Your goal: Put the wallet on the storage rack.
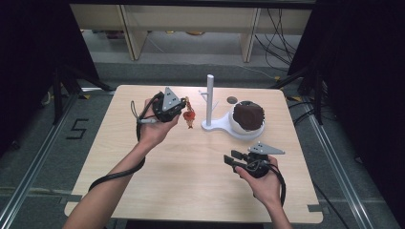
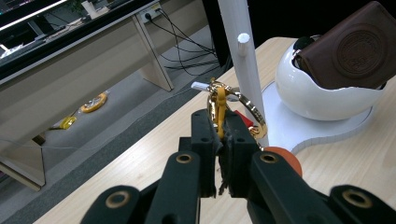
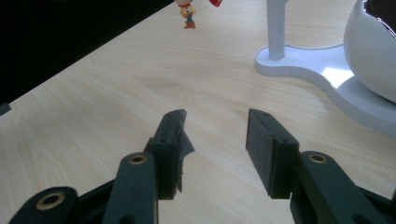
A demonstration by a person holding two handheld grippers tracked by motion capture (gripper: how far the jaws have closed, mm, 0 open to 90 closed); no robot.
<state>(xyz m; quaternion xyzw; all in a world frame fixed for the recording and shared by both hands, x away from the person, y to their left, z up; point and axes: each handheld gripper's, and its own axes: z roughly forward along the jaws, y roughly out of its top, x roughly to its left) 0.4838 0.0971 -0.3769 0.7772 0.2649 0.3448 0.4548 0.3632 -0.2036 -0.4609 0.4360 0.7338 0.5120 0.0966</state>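
My left gripper [image 2: 218,135] is raised off the wooden table [image 1: 191,162], its jaws clenched on the gold clasp of a keychain [image 2: 219,105] whose ring and small figure charm [image 1: 189,116] hang just beyond the jaw tips. Just past it stands the white stand [image 1: 209,98] with its upright peg post, and on the far end of that stand's base sits a white bowl [image 2: 322,93] holding a brown leather pouch [image 2: 352,49]. My right gripper [image 3: 215,140] hovers low over the table nearer to me, jaws spread apart with nothing between them, the stand's base ahead of it.
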